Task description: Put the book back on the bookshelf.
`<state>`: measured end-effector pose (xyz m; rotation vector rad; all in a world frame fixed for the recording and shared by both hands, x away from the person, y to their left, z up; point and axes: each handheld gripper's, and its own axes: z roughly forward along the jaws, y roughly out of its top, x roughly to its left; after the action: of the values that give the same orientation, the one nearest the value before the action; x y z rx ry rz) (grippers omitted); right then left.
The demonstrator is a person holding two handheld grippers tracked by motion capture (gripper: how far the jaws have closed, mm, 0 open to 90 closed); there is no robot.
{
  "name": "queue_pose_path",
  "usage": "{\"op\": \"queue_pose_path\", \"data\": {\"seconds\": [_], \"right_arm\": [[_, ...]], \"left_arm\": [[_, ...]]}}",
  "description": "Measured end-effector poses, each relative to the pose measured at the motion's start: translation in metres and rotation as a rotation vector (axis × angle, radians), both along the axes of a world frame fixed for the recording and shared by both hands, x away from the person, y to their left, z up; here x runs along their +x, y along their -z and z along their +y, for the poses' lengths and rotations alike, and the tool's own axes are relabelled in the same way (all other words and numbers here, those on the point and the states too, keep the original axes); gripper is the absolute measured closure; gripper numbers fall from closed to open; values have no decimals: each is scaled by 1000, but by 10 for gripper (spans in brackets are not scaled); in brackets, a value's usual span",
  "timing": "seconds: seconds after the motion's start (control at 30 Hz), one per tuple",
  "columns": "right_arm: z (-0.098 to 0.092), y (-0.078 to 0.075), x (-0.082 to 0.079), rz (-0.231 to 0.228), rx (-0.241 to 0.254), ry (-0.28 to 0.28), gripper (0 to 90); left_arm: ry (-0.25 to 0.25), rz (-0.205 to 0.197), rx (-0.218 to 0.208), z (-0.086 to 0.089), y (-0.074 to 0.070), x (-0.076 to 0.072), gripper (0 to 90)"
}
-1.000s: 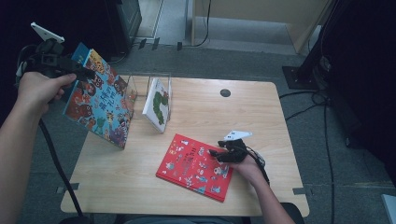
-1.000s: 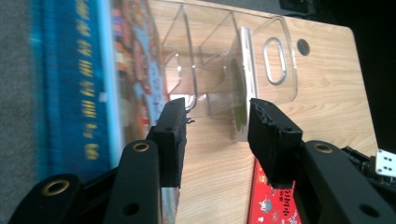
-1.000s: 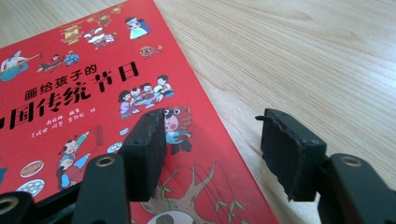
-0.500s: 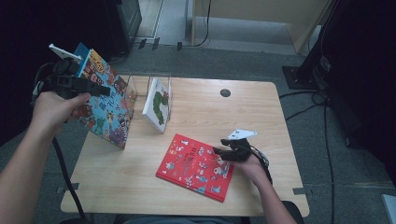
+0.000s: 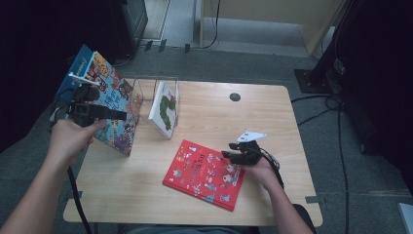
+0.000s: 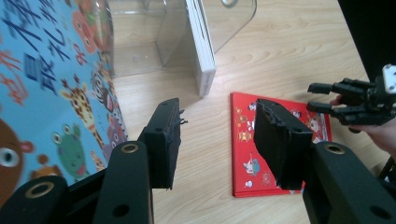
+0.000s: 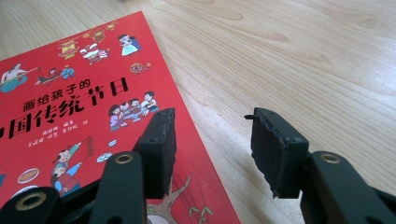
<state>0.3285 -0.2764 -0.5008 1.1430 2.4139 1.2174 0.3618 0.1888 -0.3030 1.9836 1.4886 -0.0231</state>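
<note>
- We take the red book as the thing in hand; it lies flat on the table, towards the near edge, well apart from the clear acrylic stand in which a white book leans.
- We judge it a thin, stiff hardback, light enough for one gripper; its glossy cover looks slippery, and lying flat it offers no edge to pinch from above; the corner or long edge nearest the right gripper looks the best hold, with one jaw slid under.
- The right gripper rests low at that edge; its jaws have just been closing, yet they stand apart, one over the cover, one over bare wood, with nothing pressed between them.
- The left gripper is beside the big blue picture book at the table's left edge; its jaws stand moderately wide, nothing between them.
- The right gripper view gives the cover's print and the edge on the wood up close; the high view gives the whole layout; the left gripper view shows the white book's page block and the stand's clear walls.
</note>
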Motion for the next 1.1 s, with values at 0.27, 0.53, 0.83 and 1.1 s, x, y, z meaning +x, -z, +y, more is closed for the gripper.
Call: {"op": "queue_pose_path", "data": {"seconds": [0.27, 0.53, 0.83, 1.1], "right_arm": [[1, 1, 2, 12, -3, -14, 567], [-2, 2, 3, 20, -7, -9, 606], [-1, 3, 3, 37, -6, -21, 641], [0, 4, 3, 43, -5, -23, 651]], "left_arm": [[14, -7, -5, -11, 23, -13, 519], [28, -31, 2, -23, 44, -24, 518], [46, -23, -9, -31, 66, -35, 522], [38, -42, 12, -43, 85, -50, 560]]}}
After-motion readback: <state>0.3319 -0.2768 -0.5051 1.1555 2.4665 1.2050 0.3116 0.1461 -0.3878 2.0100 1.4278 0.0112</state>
